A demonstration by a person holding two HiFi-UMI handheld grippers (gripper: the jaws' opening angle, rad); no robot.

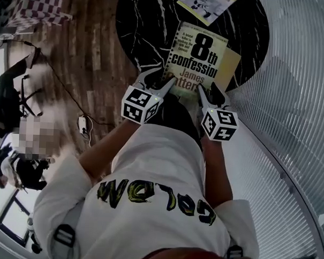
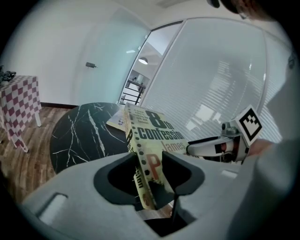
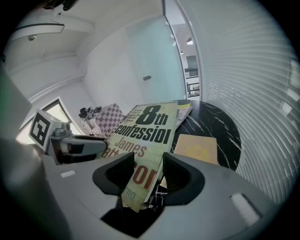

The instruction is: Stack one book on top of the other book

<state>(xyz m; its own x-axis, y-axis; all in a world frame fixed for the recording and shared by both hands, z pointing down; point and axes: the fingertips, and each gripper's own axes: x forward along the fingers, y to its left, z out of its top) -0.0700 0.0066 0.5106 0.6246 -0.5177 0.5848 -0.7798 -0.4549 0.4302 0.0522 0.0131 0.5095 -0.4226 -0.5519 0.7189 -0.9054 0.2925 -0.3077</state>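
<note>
Upper book (image 1: 200, 58): pale yellow-green paperback, black title "8th confession", red author lettering beneath, row of dark dots down the spine edge. Sits cover up and tilted, with the near edge pinched at its left corner by the left gripper (image 1: 157, 80) and at its right corner by the right gripper (image 1: 210, 93). Overlaps the lower book (image 1: 233, 65); contact between the two unclear. Lower book: plain tan-yellow cover, flat on the black marbled table (image 1: 140, 23), only its right strip showing past the upper one.

One green book (image 1: 197, 52), one tan book (image 1: 233, 63), one magazine (image 1: 206, 5), one table (image 1: 140, 23), two grippers (image 1: 159, 81) (image 1: 208, 93).
</note>
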